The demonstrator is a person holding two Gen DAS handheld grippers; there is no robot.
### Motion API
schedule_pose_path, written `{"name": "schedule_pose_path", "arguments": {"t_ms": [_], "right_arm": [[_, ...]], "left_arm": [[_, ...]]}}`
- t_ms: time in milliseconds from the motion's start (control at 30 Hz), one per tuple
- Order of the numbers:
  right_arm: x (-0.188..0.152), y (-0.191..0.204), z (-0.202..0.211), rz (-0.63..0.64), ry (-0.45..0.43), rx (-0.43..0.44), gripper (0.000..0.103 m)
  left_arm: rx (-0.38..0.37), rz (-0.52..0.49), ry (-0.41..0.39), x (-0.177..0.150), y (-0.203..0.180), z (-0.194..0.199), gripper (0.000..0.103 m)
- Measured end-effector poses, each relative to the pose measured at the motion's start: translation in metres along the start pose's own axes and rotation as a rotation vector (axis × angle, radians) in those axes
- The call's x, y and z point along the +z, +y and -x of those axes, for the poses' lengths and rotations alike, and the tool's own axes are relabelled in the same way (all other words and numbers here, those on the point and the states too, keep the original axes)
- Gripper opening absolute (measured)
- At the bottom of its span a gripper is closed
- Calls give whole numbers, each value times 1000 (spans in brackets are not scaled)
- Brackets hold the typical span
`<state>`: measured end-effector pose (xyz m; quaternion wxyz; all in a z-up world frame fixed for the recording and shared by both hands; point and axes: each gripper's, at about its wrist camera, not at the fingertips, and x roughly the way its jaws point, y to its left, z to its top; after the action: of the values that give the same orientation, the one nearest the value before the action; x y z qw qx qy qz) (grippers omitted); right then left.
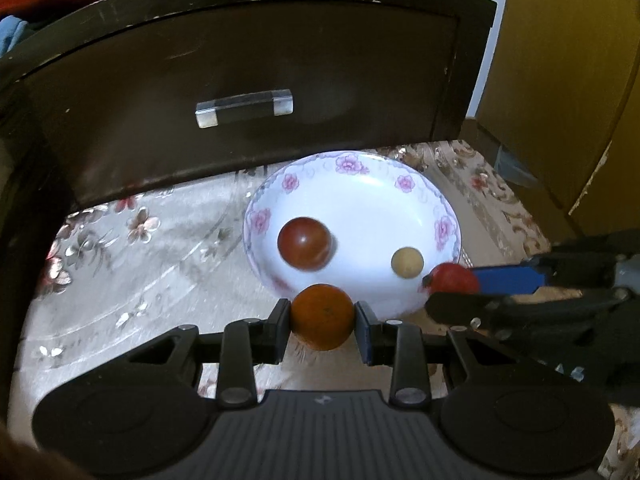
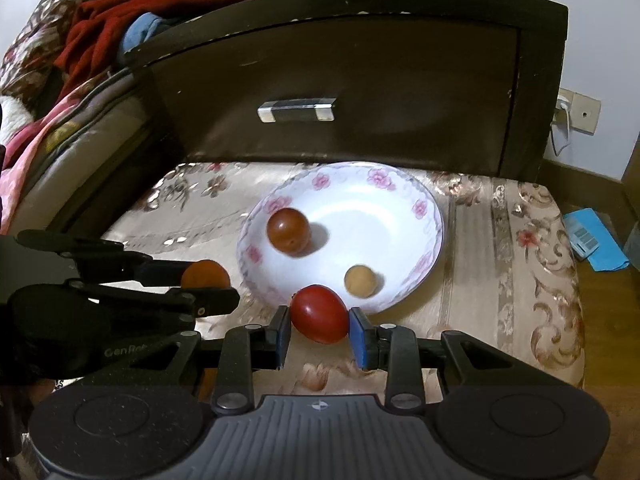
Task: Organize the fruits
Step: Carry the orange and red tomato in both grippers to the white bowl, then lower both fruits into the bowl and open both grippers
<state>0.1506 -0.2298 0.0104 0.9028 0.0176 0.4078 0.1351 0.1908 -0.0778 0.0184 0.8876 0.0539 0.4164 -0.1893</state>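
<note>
With an orange pinched in the left gripper and a tomato in the right gripper, both should be lowered gently onto bare plate.

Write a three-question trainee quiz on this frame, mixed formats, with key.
1. True or false: the plate already holds two fruits, a dark red one and a small tan one.
2. Multiple choice: what does the left hand-held gripper grip? A) an orange fruit B) a red fruit C) nothing
3. Fill in: the right hand-held gripper is shut on a ____ fruit at the near rim of the plate.

Key: 1 true; 2 A; 3 red
</note>
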Motion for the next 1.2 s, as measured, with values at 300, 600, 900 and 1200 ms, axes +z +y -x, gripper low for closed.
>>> {"name": "schedule_pose_path", "arguments": {"t_ms": [300,600,900,1200], "right_arm": [[1,-8,-21,11,25,-15,26],[9,-11,-31,34,7,-28,26],[12,-15,-40,39,8,-35,27],[13,-16,-44,38,5,-42,29]], "left_arm": [[-4,-5,20,7,-1,-23,41],[-1,1,16,13,5,-34,41],[3,16,16,16,8,-43,41],[0,34,13,18,11,-44,43]]}}
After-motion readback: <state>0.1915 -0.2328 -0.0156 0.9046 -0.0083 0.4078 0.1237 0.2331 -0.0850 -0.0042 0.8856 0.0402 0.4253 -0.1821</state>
